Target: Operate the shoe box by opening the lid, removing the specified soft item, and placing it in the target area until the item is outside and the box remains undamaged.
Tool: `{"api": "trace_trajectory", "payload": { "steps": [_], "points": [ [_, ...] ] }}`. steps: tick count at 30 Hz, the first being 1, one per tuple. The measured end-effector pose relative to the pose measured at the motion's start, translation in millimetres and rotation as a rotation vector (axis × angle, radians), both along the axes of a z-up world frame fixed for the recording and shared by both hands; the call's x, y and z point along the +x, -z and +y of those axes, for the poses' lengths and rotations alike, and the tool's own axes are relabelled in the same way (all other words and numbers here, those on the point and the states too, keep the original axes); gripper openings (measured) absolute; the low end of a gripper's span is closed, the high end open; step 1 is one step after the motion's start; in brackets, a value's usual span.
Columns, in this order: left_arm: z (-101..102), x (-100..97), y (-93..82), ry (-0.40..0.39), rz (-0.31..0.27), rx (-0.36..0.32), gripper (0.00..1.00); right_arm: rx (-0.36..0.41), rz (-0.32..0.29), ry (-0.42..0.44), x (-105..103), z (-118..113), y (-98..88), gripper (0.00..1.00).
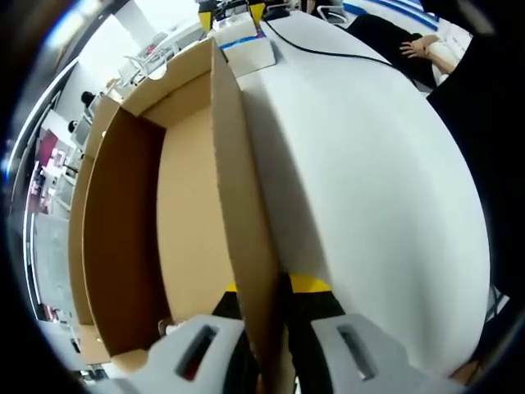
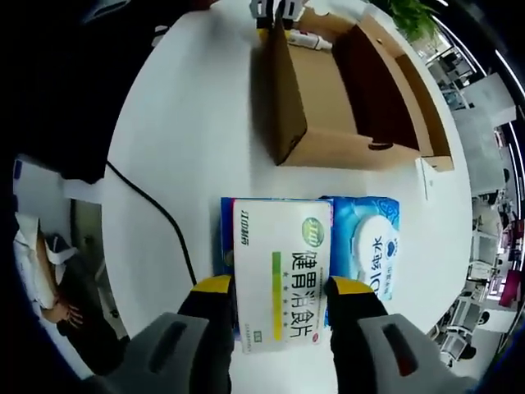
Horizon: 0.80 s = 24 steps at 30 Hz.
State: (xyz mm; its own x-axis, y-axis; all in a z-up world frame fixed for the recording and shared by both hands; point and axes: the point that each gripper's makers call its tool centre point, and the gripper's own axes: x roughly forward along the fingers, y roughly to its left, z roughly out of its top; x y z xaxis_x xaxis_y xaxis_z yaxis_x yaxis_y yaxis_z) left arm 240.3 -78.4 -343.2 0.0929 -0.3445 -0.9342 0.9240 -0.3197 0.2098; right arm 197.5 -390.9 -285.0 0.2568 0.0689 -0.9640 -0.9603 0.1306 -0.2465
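Left gripper (image 1: 275, 349) pinches the cardboard shoe box's (image 1: 197, 205) thin, bendable wall. Right gripper (image 2: 275, 316) sits narrow around a light, stiff medicine box (image 2: 283, 275) atop the squashy wipes pack (image 2: 373, 250); grip its sides gently.

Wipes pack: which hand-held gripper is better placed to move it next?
Right hand-held gripper: it flanks the white carton on the wipes pack; left hand-held gripper grips the shoe box wall.

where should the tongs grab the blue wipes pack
Take the blue wipes pack across its free right edge, coming from above. It lies flat on the white table, and the white medicine box sits close against its left side.
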Motion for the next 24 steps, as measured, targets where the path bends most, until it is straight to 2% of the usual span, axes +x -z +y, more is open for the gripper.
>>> {"api": "trace_trajectory", "payload": {
  "steps": [7,12,18,21,24],
  "points": [
    [0,-0.3,-0.1,-0.001,-0.001,0.001,0.06,0.012,-0.014,0.002,-2,-3,-6.5,0.45],
    [0,-1.1,-0.3,-0.009,0.0,0.007,0.06,0.065,-0.073,0.033,0,0,-24.7,0.45],
    [0,-2.3,-0.1,-0.005,-0.003,0.012,0.06,0.151,-0.153,0.049,-5,24,-51.5,0.45],
    [-1,-2.7,-0.2,0.0,-0.004,0.014,0.06,0.159,-0.189,0.04,-5,35,-61.6,0.44],
    [-1,-2.2,-0.6,-0.004,-0.005,0.014,0.06,0.156,-0.246,0.024,7,50,-75.4,0.44]
  ]
}}
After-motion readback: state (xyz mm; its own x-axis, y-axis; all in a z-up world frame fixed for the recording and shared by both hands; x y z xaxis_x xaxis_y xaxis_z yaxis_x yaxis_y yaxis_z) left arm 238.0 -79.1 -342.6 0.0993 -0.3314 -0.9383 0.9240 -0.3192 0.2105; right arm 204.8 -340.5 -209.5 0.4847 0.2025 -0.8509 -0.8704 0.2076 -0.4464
